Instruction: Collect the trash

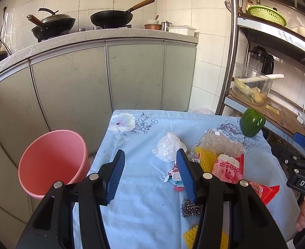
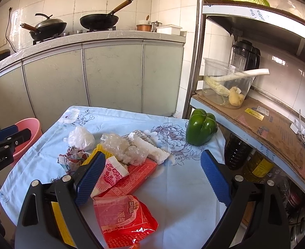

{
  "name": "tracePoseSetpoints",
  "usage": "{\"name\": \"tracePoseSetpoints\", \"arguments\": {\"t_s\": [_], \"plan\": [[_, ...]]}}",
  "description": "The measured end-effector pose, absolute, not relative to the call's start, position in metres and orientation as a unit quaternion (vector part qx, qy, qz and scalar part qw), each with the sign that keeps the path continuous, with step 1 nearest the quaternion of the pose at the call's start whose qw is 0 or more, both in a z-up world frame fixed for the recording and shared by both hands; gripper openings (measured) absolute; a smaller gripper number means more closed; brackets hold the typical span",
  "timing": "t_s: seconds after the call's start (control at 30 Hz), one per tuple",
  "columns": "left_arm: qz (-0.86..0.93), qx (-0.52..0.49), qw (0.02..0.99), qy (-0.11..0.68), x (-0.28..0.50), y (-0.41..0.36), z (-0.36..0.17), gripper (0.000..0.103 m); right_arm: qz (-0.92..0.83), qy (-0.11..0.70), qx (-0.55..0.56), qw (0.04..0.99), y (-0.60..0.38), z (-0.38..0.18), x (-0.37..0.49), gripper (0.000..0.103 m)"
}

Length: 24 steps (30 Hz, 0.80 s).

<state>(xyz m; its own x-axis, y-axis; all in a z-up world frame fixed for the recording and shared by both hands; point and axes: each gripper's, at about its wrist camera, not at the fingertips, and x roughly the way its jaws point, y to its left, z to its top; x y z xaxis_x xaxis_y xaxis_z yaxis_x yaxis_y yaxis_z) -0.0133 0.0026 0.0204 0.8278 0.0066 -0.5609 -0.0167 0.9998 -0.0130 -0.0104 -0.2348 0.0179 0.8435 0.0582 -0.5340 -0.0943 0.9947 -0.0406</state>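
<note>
Crumpled plastic bag, bubble wrap, red wrappers on blue cloth, both jaws apart, empty

We see a white-tiled wall behind a grey-doored counter carrying two black woks (both on the burners), with a metal shelf rack standing at its right end in daylight.
</note>
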Motion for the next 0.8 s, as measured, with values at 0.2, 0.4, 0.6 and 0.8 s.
{"name": "tracePoseSetpoints", "arguments": {"t_s": [0.2,0.4,0.6,0.8], "plan": [[0.003,-0.008,0.957,0.291,-0.0154,0.0029,0.0211,0.051,0.041,0.275,-0.032,0.96,-0.2346,0.0183,-0.0115,0.093],[0.004,-0.008,0.957,0.289,-0.0163,0.0039,0.022,0.051,0.042,0.274,-0.034,0.96,-0.2342,0.0184,-0.0119,0.093],[0.004,-0.008,0.958,0.288,-0.0169,0.0038,0.023,0.051,0.042,0.273,-0.035,0.96,-0.2336,0.0187,-0.0121,0.093],[0.004,-0.009,0.958,0.286,-0.0175,0.0034,0.0239,0.051,0.043,0.27,-0.036,0.961,-0.2324,0.0203,-0.0139,0.093]]}}
